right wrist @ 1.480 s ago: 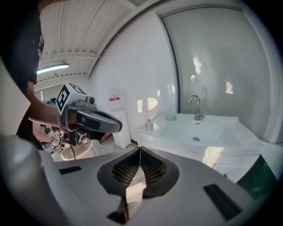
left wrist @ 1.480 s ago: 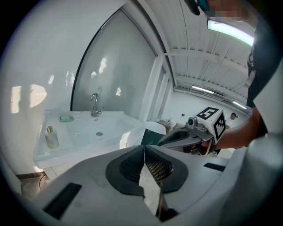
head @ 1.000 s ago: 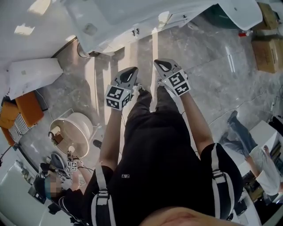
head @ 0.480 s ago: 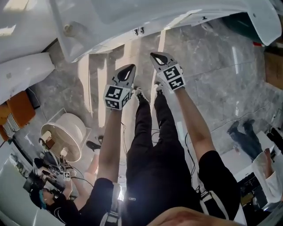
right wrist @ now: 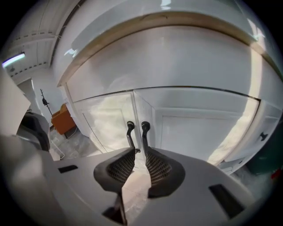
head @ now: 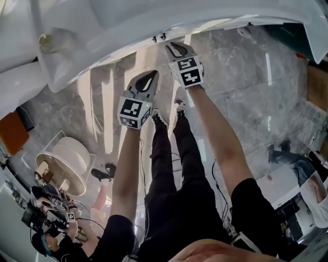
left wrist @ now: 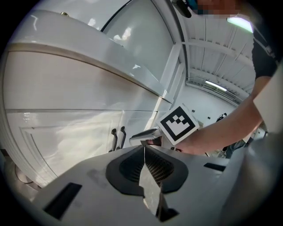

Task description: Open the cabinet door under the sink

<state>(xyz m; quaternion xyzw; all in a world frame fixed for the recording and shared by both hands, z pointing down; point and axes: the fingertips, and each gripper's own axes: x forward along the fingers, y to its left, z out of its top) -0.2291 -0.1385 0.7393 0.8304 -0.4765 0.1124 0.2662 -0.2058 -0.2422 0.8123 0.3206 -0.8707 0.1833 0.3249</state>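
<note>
The white double cabinet doors [right wrist: 199, 128] under the sink counter [head: 154, 15] are both closed. Two dark handles [right wrist: 145, 130] stand side by side at the seam, and show small in the head view [head: 158, 37] and the left gripper view [left wrist: 117, 137]. My right gripper [right wrist: 140, 152] is open by a narrow gap, its tips right at the lower end of the right-hand handle; I cannot tell if they touch. In the head view the right gripper [head: 173, 47] is just below the handles. My left gripper [head: 149, 75] hangs further back, its jaws [left wrist: 144, 148] shut on nothing.
My legs and shoes [head: 177, 107] stand on the grey marble floor below the grippers. A white round spool [head: 66, 164] and an orange seat [head: 13, 133] sit at the left. A person with equipment [head: 46, 225] crouches at bottom left. A cardboard box [head: 318, 82] is at right.
Both grippers have moved forward toward the cabinet; the right one has gone furthest and now sits just below the handles. The counter fills more of the head view.
</note>
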